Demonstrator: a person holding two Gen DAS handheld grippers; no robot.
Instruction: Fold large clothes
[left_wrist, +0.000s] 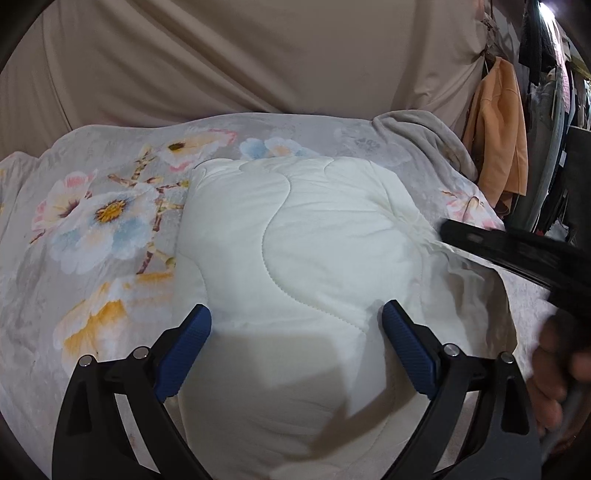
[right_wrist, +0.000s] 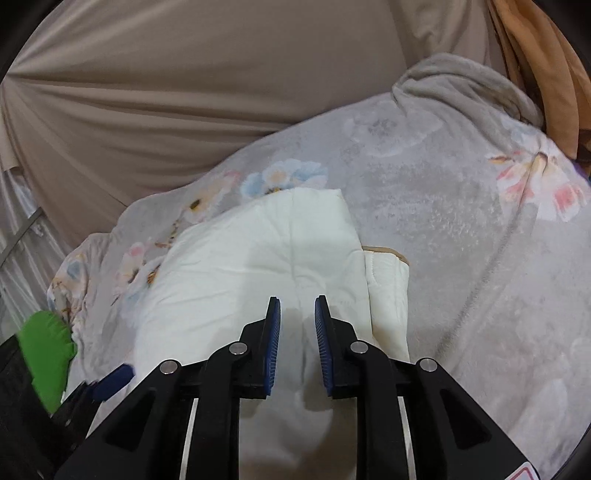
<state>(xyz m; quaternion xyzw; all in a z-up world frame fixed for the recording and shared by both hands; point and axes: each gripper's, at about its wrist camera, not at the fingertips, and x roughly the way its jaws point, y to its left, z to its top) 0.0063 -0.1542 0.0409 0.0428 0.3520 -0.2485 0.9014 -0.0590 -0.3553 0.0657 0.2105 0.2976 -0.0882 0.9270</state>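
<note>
My folded quilt (left_wrist: 303, 236) lies on the bedspread (left_wrist: 92, 229), with the curtain (left_wrist: 221, 55) behind it.

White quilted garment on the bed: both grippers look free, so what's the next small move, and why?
Probably lower the left gripper, jaws wide and empty, onto the near edge of the white quilted garment and close. The right gripper is narrowly open and holds nothing, and the bundle on the floral blanket still looks puffy.

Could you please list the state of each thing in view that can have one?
White quilted garment: folded into a bundle, lying on the bed.
Floral blanket: spread flat beneath it.
Left hand-held gripper: open, empty.
Right hand-held gripper: narrowly open, gripping nothing.
Orange garment: hanging.
</note>
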